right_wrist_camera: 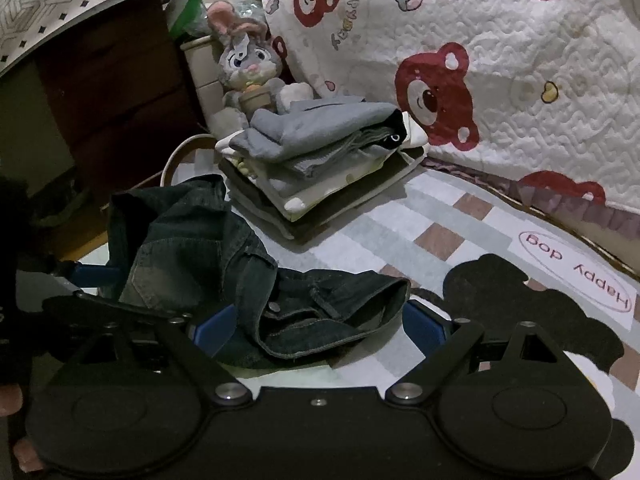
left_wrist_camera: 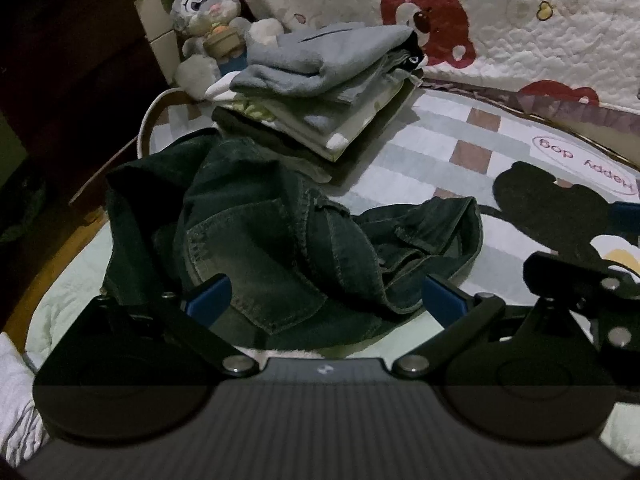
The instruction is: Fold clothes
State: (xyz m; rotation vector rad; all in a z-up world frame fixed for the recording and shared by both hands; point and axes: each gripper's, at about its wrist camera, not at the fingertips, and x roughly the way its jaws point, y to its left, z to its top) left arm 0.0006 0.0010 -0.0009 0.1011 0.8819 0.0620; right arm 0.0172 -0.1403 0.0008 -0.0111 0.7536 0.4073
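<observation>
A crumpled pair of dark denim jeans [left_wrist_camera: 272,240] lies on the bed in front of both grippers; it also shows in the right wrist view [right_wrist_camera: 248,280]. My left gripper [left_wrist_camera: 326,298] is open, its blue pads on either side of the near denim edge. My right gripper [right_wrist_camera: 320,328] is open, its jaws spread around the jeans' waistband with the button. A stack of folded clothes [left_wrist_camera: 320,92] with a grey garment on top sits behind the jeans, and it also shows in the right wrist view [right_wrist_camera: 320,152].
The checked bed sheet [left_wrist_camera: 440,152] has a black cartoon print at the right. A plush rabbit [right_wrist_camera: 248,68] sits behind the stack. A white quilt with red bears [right_wrist_camera: 480,80] rises at the back right. A dark wooden cabinet [right_wrist_camera: 112,80] stands left of the bed.
</observation>
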